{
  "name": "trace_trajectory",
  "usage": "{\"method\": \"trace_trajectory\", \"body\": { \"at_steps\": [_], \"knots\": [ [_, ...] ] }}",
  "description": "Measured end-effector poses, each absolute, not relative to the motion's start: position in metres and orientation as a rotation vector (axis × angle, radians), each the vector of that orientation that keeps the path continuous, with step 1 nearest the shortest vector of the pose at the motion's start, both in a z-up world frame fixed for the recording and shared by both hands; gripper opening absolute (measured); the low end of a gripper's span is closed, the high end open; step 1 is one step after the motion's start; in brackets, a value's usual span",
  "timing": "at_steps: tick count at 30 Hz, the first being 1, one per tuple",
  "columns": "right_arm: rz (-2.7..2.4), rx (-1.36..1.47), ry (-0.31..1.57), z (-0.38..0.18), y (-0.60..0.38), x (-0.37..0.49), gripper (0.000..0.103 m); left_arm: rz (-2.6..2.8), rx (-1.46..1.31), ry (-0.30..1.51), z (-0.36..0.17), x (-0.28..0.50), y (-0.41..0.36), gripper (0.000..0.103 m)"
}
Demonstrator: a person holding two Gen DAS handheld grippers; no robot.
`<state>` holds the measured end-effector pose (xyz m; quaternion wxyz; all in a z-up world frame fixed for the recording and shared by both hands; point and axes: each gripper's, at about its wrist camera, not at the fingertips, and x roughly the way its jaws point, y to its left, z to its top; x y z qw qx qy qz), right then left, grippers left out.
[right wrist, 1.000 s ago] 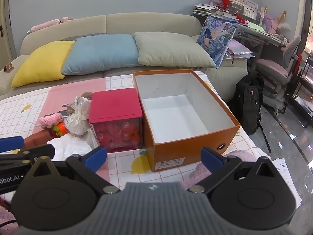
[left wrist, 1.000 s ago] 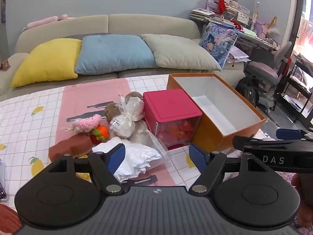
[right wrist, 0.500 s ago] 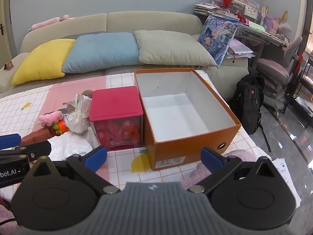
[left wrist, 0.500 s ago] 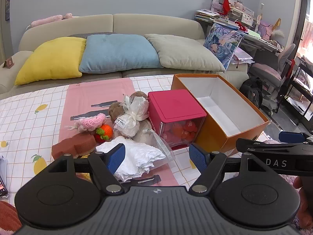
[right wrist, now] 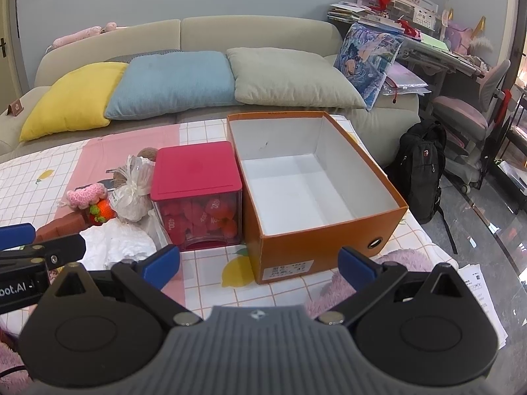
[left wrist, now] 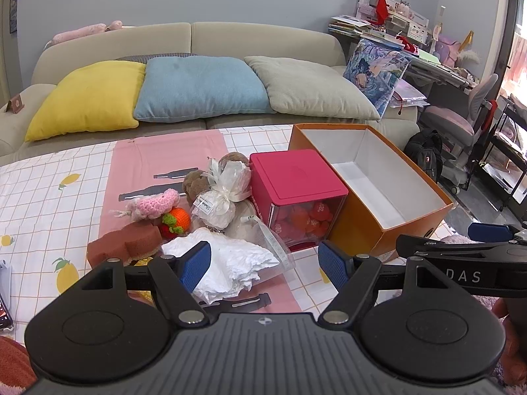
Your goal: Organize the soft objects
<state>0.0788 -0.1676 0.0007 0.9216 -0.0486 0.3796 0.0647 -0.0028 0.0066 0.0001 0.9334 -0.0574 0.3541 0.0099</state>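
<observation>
A pile of soft things lies on the checked tablecloth: a pink crochet piece [left wrist: 154,203], an orange crochet fruit [left wrist: 179,219], a brown sponge [left wrist: 123,245], a white pouch tied with ribbon [left wrist: 217,204], brown plush [left wrist: 194,181] and crumpled white paper [left wrist: 230,266]. Beside them stands a red-lidded clear box [left wrist: 296,197] of red shapes, then an empty orange box [right wrist: 313,184]. My left gripper [left wrist: 265,265] hovers open just before the white paper. My right gripper [right wrist: 258,263] hangs open in front of the orange box, holding nothing.
A sofa with yellow [left wrist: 87,97], blue [left wrist: 201,89] and grey [left wrist: 309,89] cushions runs behind the table. A black backpack [right wrist: 421,164], a chair [right wrist: 467,118] and a cluttered desk stand at the right. Pink fluffy fabric [right wrist: 395,260] lies under the table's near right edge.
Both views have risen and tilted slightly, so the table items sit a little lower in frame. Neither gripper's opening has altered and nothing on the table has moved.
</observation>
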Motion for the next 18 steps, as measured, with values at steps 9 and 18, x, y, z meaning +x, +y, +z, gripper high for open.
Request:
{"method": "trace_trajectory", "body": {
  "at_steps": [9,18],
  "knots": [
    [0.134,-0.101,0.78,0.0003,-0.1677,0.0789,0.1,0.021,-0.12,0.726,0.0001,-0.0027,0.0071,0.087],
    [0.132,-0.1,0.785,-0.0019,-0.1676,0.0785,0.1,0.021,-0.119,0.727,-0.0011,-0.0031,0.0076,0.087]
  ]
}}
